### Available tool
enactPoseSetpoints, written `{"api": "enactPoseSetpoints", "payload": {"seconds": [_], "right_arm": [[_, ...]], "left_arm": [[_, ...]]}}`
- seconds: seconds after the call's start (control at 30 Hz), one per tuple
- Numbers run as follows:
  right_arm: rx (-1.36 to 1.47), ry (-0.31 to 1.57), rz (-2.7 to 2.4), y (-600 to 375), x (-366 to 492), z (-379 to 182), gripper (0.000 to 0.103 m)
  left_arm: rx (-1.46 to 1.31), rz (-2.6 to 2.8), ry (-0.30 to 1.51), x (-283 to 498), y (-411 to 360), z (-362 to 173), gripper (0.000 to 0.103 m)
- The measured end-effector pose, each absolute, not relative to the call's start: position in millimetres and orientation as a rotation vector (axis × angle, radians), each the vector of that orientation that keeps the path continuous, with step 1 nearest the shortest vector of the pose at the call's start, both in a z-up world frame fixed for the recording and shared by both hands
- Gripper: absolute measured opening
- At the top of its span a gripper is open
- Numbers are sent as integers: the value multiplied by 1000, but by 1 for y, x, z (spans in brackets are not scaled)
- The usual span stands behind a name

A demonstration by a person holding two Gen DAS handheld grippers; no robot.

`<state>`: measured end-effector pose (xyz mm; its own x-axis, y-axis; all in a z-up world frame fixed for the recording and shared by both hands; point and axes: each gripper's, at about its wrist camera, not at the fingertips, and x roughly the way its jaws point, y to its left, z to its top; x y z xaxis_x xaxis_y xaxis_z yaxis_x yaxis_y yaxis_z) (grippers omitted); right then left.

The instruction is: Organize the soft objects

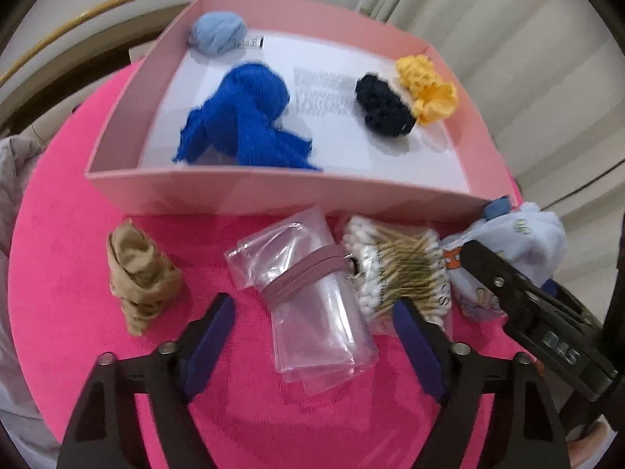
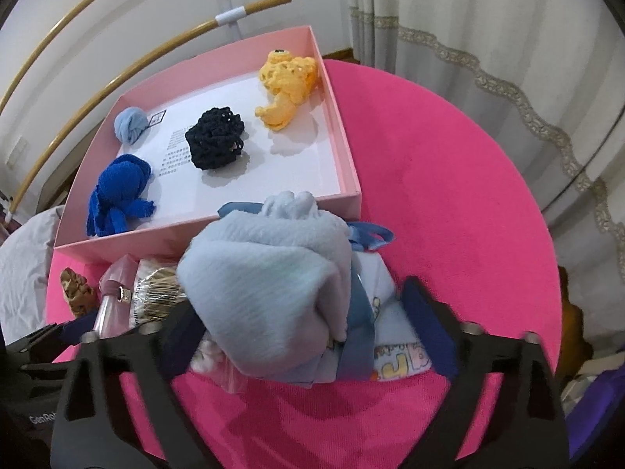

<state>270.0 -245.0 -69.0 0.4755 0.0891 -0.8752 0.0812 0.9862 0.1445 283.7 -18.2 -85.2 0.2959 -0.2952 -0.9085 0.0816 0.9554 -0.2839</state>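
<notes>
On the pink table, left wrist view: we see the pink box (image 1: pixel 250 191) as our landmark.
Inside the box: a royal-blue knit bundle (image 1: pixel 246 117) near the front wall, a pale-blue ball (image 1: pixel 218 33) in the far left corner, a black crocheted scrunchie (image 1: pixel 384 103) touching a yellow crocheted scrunchie (image 1: pixel 425 88) at the far right.
Front of the box: a tan stocking wad (image 1: pixel 140 277) to the left, clear plastic bags (image 1: pixel 312 305) banded with a mauve hair tie (image 1: pixel 300 275), and a cotton swab pack (image 1: pixel 398 273) just beside them.
Left gripper (image 1: pixel 316 336): our jaws stand partly open astride the plastic bags, the pads not pressing on them.
Right gripper (image 1: pixel 492 269): seen only from the side, lying over the light-blue cloth bundle (image 1: pixel 535 242) off the box's front right corner.

At the box's front edge, right wrist view: the light-blue cloth bundle (image 2: pixel 269 285) sits on the table, tied with a blue ribbon (image 2: pixel 359 312).
Right gripper (image 2: pixel 312 348): our jaws stand wide around the bundle; we cannot tell whether the pads press it.
Table (image 2: pixel 449 179): bare pink cloth right of the box (image 2: pixel 343 136).
</notes>
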Motion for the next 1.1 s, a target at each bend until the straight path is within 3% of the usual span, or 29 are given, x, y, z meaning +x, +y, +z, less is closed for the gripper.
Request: {"api": "enactPoseSetpoints", "payload": {"seconds": [0.1,0.3,0.77,1.1], "right_arm": [[166,1075,3,-245,268,-67,65],[157,1077,-12,-243,265,-64,63],[126,1020,-27,-239,236,-37,61],[133,937,-18,-238,205,-5,61]], "left_arm": [[-214,-271,1243,282,-14,-84,43],[-194,-254,1224,274,-9,-78,33],[-183,-203,1170,250,0,-54,32],[-113,-190,1046,217,-6,-6,32]]}}
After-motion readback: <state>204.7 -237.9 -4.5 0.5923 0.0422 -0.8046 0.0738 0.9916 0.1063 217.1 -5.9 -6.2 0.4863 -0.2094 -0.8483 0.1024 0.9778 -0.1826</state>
